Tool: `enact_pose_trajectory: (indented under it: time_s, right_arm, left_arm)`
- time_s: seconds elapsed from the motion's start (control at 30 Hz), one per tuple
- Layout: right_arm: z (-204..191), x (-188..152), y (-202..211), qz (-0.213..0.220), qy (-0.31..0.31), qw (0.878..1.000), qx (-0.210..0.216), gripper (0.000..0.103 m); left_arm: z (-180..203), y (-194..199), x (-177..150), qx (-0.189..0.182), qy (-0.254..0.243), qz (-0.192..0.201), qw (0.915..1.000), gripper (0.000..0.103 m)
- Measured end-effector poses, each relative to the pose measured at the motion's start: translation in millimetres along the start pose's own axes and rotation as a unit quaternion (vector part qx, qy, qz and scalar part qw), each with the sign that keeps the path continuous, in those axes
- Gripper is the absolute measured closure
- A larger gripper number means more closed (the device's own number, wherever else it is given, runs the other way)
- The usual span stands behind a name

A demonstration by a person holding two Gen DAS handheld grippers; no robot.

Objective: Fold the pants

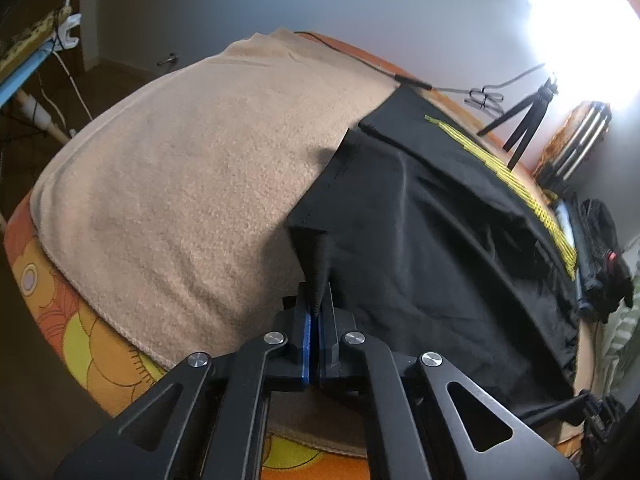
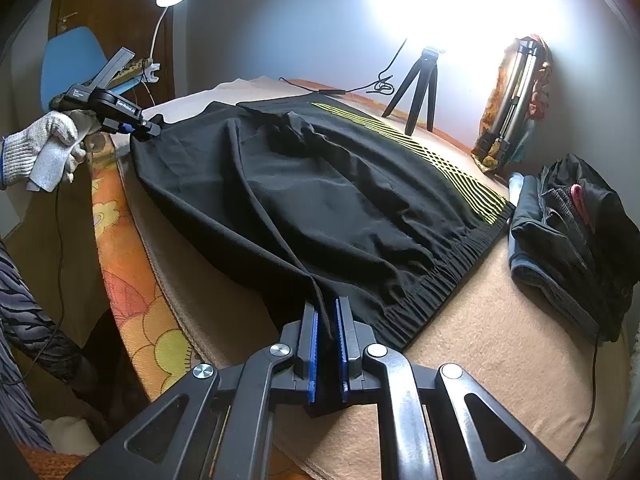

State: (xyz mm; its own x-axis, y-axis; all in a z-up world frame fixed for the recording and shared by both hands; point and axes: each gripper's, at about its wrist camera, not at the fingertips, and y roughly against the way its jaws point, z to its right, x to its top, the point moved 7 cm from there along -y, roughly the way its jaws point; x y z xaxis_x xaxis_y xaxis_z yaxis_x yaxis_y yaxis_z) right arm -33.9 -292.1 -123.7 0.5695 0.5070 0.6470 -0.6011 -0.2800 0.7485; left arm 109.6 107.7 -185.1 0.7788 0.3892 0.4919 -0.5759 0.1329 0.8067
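Observation:
The black pants [image 2: 320, 184], with yellow stripes [image 2: 452, 160] down one side, lie spread on a beige blanket [image 2: 500, 340] over the bed. My right gripper [image 2: 326, 320] is shut on a pinch of black fabric by the gathered waistband [image 2: 452, 268]. A gloved hand [image 2: 44, 140] holds my left gripper [image 2: 154, 128] at the far left edge of the pants. In the left wrist view my left gripper [image 1: 316, 296] is shut on a raised fold at the edge of the pants [image 1: 440, 232], with the blue pads [image 1: 306, 340] pressed together on the cloth.
A pile of dark clothes [image 2: 580, 232] sits at the right edge of the bed. A small black tripod [image 2: 420, 88] and a folded stand [image 2: 516, 92] stand by the back wall near a bright lamp. An orange patterned cover [image 2: 132, 280] hangs over the bed's edge. Bare blanket [image 1: 180, 168] stretches left of the pants.

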Motion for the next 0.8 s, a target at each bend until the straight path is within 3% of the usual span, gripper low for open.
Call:
enact_pose_trajectory:
  time_s: [0.2, 0.3, 0.5, 0.63, 0.8]
  right_arm:
    - [2.2, 8.1, 10.0, 0.022, 0.005, 1.0, -0.016, 0.098]
    - [10.2, 19.9, 26.6, 0.053, -0.009, 0.998, -0.02, 0.1]
    - [24.3, 53.1, 50.3, 0.099, -0.025, 0.994, -0.025, 0.101]
    - [38.7, 75.1, 50.0, 0.107, -0.04, 0.993, -0.015, 0.101]
    - [64.3, 96.5, 39.9, 0.108, -0.024, 0.993, -0.044, 0.102]
  left_arm:
    - [3.7, 36.3, 27.3, -0.066, 0.048, 0.055, 0.9951, 0.103]
    - [10.3, 55.0, 42.8, -0.076, 0.044, 0.091, 0.9919, 0.103]
    - [27.0, 55.5, 68.8, -0.1, 0.051, 0.111, 0.9874, 0.103]
    - [49.7, 49.8, 93.1, -0.11, 0.036, 0.126, 0.9853, 0.103]
    - [73.3, 38.1, 122.7, -0.106, 0.013, 0.142, 0.984, 0.103]
